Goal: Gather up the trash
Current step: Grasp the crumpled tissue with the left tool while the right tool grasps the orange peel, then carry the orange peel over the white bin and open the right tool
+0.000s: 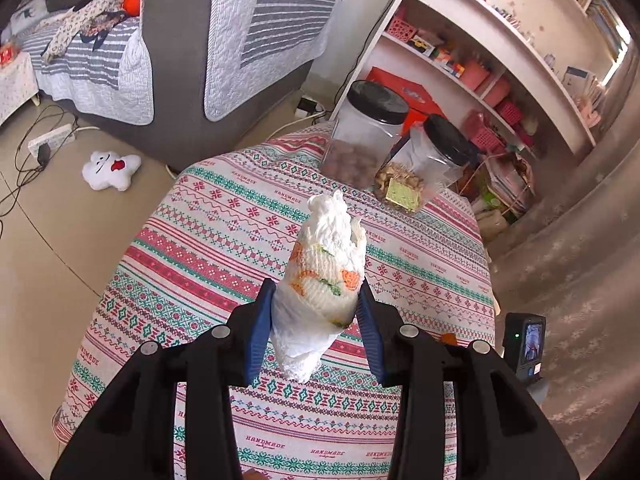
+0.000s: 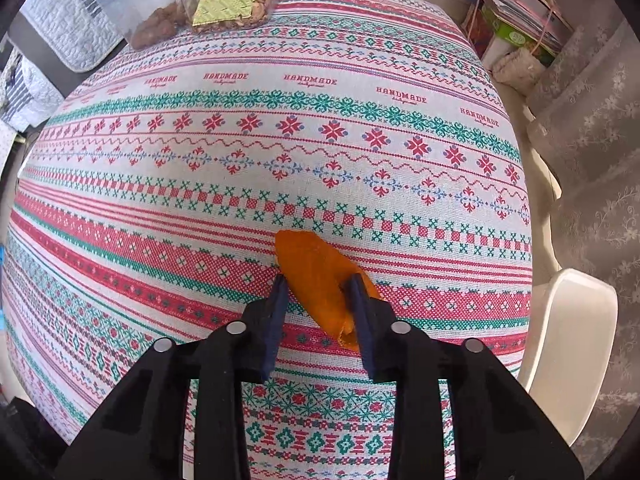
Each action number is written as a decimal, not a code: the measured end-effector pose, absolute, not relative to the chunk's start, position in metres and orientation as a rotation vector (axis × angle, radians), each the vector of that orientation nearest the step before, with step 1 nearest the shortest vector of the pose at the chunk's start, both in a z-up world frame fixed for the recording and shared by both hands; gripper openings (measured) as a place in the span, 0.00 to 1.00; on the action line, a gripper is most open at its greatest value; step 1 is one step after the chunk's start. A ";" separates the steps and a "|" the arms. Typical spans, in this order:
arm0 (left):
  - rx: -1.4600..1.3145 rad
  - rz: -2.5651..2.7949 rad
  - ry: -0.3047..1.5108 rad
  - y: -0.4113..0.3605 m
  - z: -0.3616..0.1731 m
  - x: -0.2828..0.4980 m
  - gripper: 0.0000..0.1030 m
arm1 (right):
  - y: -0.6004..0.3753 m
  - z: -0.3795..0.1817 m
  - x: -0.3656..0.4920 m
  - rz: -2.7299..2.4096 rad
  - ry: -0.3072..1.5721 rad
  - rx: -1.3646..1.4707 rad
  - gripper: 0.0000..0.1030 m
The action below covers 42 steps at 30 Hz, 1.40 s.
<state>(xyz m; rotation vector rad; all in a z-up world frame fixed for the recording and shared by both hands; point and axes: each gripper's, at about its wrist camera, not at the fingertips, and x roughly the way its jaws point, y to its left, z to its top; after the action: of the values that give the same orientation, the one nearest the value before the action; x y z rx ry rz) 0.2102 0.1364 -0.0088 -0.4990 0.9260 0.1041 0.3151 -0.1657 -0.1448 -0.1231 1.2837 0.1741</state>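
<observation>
On the patterned counter (image 2: 320, 128) nothing loose remains: your left gripper (image 1: 316, 320) clamps the crumpled tissue (image 1: 324, 280), your right gripper (image 2: 320, 308) the orange peel (image 2: 320, 276); binning remains.

A woven cloth tablecloth (image 2: 320, 128) is being shown, matt with a coarse cross-stitch-look print. Soft crinkled paper napkin (image 1: 320, 280), printed in orange and green, is being squeezed between ribbed blue rubbery pads (image 1: 260, 332) on matt black plastic fingers. The orange peel (image 2: 320, 280) is looking dull and leathery. Clear glossy plastic jars (image 1: 360, 140) are being topped by black lids, and quilted fabric is being draped over the sofa (image 1: 180, 60).
</observation>
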 end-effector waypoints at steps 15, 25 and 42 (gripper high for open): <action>-0.423 0.157 0.886 0.137 -0.007 0.210 0.39 | -0.121 -0.037 0.286 0.317 0.969 0.095 0.16; -0.362 0.170 0.703 0.123 0.021 0.197 0.39 | -0.113 0.015 0.247 0.270 0.721 0.091 0.17; -0.216 0.220 0.562 0.077 0.041 0.193 0.39 | -0.145 0.036 0.223 0.068 0.557 0.067 0.17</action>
<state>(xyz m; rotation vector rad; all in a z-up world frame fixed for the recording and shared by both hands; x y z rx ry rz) 0.1934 0.0772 0.0407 -0.2157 0.5621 0.2198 0.2226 -0.1446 0.0365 0.0674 0.5574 0.0679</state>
